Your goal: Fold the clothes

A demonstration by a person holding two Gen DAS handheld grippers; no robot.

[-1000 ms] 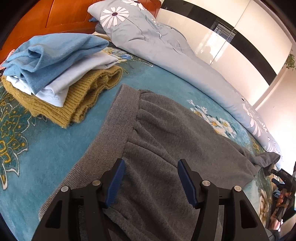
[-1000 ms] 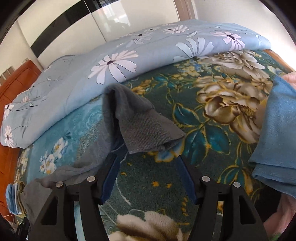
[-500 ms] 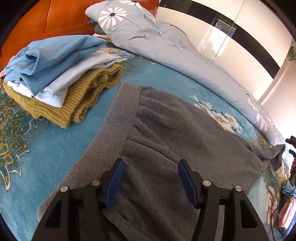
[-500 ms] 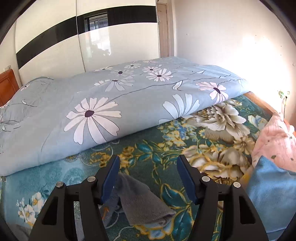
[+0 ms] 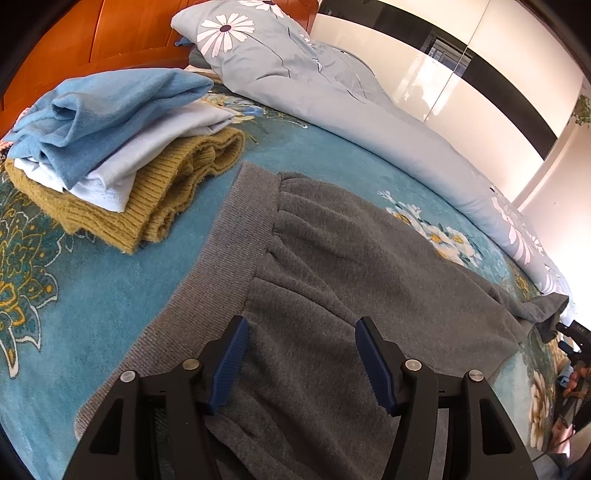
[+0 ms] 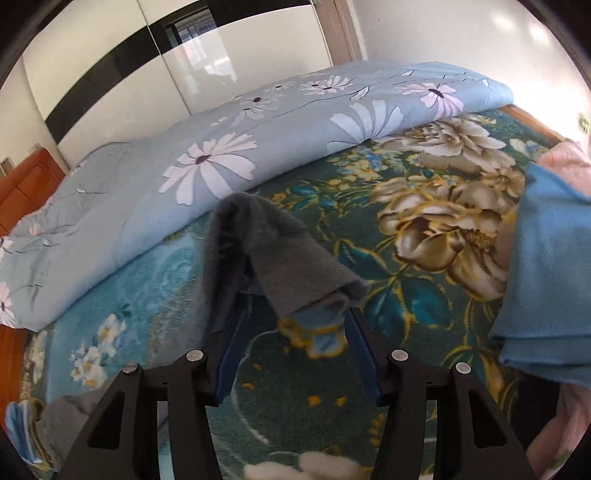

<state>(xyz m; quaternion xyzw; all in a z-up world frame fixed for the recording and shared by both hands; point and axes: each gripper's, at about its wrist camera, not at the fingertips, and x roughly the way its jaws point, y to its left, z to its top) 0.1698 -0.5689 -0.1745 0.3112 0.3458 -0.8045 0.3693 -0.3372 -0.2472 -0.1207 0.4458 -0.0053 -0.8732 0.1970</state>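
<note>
Grey sweatpants [image 5: 332, 266] lie flat on the teal floral bedspread [image 5: 92, 295], ribbed waistband [image 5: 229, 251] towards the left. My left gripper [image 5: 299, 354] is open and hovers just above the pants near the waistband, holding nothing. In the right wrist view the grey cuffed leg end [image 6: 291, 273] is raised off the bed and draped over the tips of my right gripper [image 6: 295, 332]. Its jaws stand wide apart with the cloth lying across them.
A pile of folded clothes, blue [image 5: 110, 107] on white on mustard knit [image 5: 166, 192], sits at the left by the orange headboard [image 5: 110, 33]. A rolled floral duvet [image 6: 221, 162] runs along the far side. Blue and pink clothes [image 6: 546, 280] lie at the right.
The right gripper tilted up towards the wall and came back down, with the leg end staying over its tips. The left gripper has barely moved over the waistband area.
</note>
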